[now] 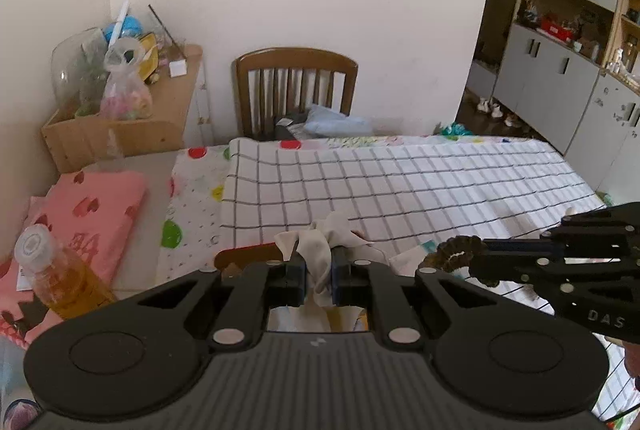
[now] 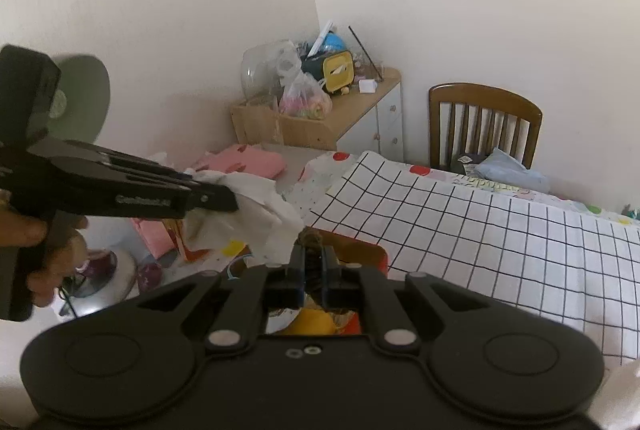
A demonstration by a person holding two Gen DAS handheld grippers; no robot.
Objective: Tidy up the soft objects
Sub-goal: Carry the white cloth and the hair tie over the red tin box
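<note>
My left gripper [image 1: 317,259] is shut on a crumpled white cloth [image 1: 326,236], which bunches up above the fingers. In the right wrist view that cloth [image 2: 260,208] hangs from the left gripper [image 2: 230,202], which a hand holds at the left. My right gripper [image 2: 313,255] is shut on a small dark brown frilly band [image 2: 310,236]. From the left wrist view the band [image 1: 454,254] sticks out of the right gripper [image 1: 476,262], just right of the white cloth. Both grippers hover over the near end of the checked cloth [image 1: 420,182] on the table.
A brown-rimmed box [image 2: 360,250] lies below the grippers. Folded pink heart-print fabric [image 1: 92,206] and a bottle of yellow liquid [image 1: 60,274] are at the left. A wooden chair [image 1: 296,82] with a pale blue bundle [image 1: 336,124] stands behind the table, beside a cluttered low cabinet [image 1: 120,134].
</note>
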